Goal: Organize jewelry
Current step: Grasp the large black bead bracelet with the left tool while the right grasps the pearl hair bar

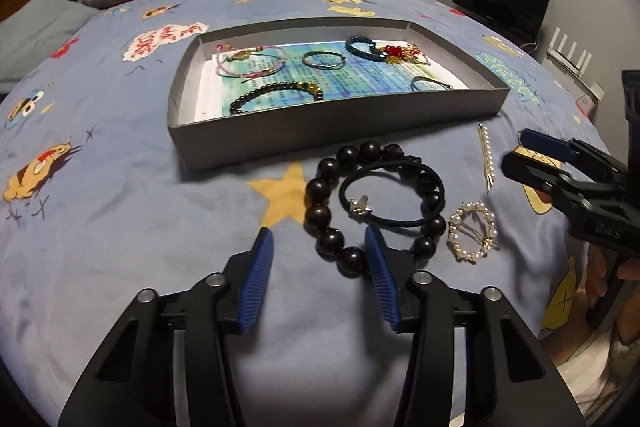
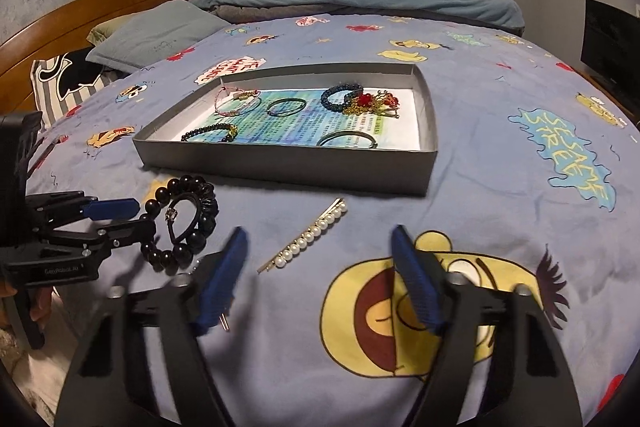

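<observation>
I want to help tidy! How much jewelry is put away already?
Done: several bracelets lie in the grey box. In hand: nothing; left gripper straddles the black bead bracelet, right gripper is open. Left: that bracelet, hair tie, pearl ring clip, pearl hairpin.

I see a dim, bluish room through both fisheye views, corners vignetted black and straight edges bowed. Glare washes the tray [image 1: 256,143] paper at upper centre. My right wrist view's fingers [image 2: 224,279] smear with motion blur.
</observation>
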{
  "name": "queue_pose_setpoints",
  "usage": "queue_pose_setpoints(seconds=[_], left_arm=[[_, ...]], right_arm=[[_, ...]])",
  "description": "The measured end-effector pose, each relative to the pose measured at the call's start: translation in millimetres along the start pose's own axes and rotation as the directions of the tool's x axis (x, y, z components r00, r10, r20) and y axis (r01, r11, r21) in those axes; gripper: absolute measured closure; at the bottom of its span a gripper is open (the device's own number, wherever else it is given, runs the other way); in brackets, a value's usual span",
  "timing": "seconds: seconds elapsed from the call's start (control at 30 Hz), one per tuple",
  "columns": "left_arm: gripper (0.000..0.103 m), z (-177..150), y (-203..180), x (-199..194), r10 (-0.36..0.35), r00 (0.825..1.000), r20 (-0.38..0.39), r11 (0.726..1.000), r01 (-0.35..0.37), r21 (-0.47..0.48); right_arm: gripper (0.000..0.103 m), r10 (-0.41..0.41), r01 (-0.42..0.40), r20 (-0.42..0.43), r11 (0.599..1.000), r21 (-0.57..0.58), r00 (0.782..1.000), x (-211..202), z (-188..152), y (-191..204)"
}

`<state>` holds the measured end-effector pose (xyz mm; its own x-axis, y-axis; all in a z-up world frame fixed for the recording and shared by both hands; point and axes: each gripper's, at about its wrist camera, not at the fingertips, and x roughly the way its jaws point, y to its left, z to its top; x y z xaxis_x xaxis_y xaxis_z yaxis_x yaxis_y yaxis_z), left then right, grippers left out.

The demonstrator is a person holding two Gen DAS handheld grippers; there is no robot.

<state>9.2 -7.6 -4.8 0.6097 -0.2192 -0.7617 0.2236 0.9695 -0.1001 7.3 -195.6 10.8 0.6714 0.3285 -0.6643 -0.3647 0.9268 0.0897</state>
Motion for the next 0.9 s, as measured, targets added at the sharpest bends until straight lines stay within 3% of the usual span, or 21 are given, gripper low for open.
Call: queue_pose_setpoints(seconds=[0.07, 0.3, 0.37, 0.43, 0.63, 0.77, 0.9], left_arm=[[0.060, 0, -2, 2, 0.003, 1.000, -0.006, 1.000, -0.003, 0.009], [0.075, 3, -1, 12, -0.010, 1.000, -0.015, 1.000, 0.010, 0.027], [0.081, 3, -3, 12, 0.013, 1.000, -0.006, 0.999, -0.012, 0.051], [0.088, 4, -2, 9, 0.023, 1.000, 0.010, 0.998, -0.023, 0.058], [0.088, 6, 5, -1, 0.010, 0.998, 0.060, 0.999, -0.013, 0.048], [0.088, 7, 4, -17, 0.015, 0.991, 0.136, 0.997, -0.025, 0.068], [0.088, 9, 1, -26, -0.030, 0.986, 0.166, 0.997, 0.019, 0.070]], right_arm=[[0.054, 0.000, 0.000, -0.024, 1.000, -0.002, 1.000, 6, 1, 2], [0.061, 0.003, -0.001, -0.076, 1.000, 0.020, 0.997, 25, 1, 4], [0.074, -0.006, 0.008, -0.079, 1.000, 0.020, 0.997, 28, 1, 4], [0.080, -0.012, 0.012, -0.073, 1.000, 0.006, 0.997, 27, 1, 5], [0.097, -0.009, 0.008, -0.045, 0.999, -0.037, 0.999, 20, 1, 9], [0.097, -0.017, 0.015, -0.025, 0.998, -0.064, 1.000, 14, 0, 11], [0.097, -0.016, 0.015, -0.003, 0.998, -0.069, 1.000, 7, 0, 11]])
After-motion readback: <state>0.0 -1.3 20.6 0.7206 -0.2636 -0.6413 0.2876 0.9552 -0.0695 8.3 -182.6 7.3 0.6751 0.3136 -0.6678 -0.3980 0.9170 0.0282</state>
